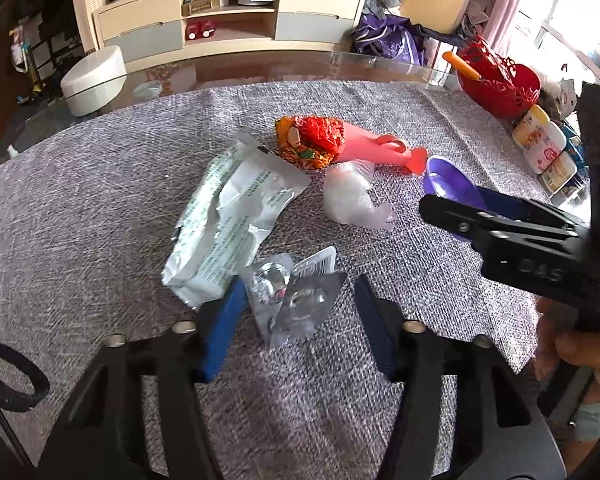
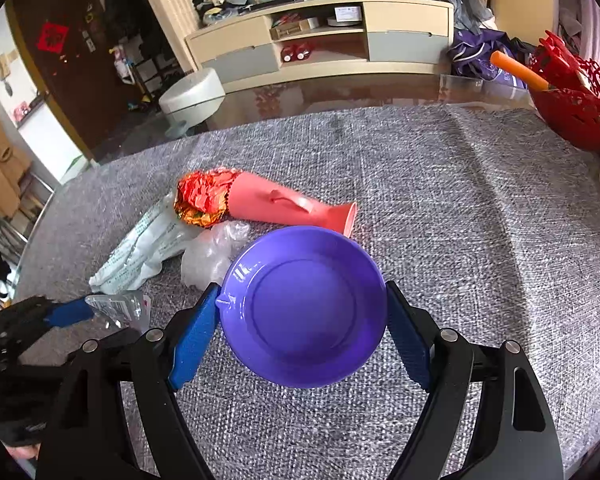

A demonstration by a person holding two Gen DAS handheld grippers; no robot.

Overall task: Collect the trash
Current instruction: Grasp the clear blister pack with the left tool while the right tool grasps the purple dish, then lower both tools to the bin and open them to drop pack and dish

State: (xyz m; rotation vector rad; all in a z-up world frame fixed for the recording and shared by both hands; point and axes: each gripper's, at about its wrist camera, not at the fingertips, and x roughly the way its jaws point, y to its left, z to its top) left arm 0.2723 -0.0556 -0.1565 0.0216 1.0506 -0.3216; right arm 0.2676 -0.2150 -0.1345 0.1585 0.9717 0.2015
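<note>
A purple bowl (image 2: 304, 308) is seen clamped by its rim between the two pads of the right claw (image 2: 302, 332), held just above the grey cloth of the table (image 2: 480, 208). The left claw (image 1: 296, 316) is seen straddling a crumpled clear blister pack (image 1: 292, 296), its blue pads half apart and not visibly pressing on the plastic, so it is read as open around the trash rather than gripping it.

Just beyond the left claw, a white-and-green packet (image 1: 228, 216) is spread flat; farther ahead lie a crinkled clear bag (image 1: 352, 196), a red-and-orange foil wrapper (image 1: 312, 144) and a pink plastic tube (image 1: 376, 148). From the right claw, the same litter is found ahead and to its left, the blister pack nearest its left finger.

The step in hand is judged to be the pick-up of the blister pack. It would be done well if the pads were closed squarely on the stiff middle of the pack, the cloth beneath left unpinched, and the bowl kept level and near to receive it.
</note>
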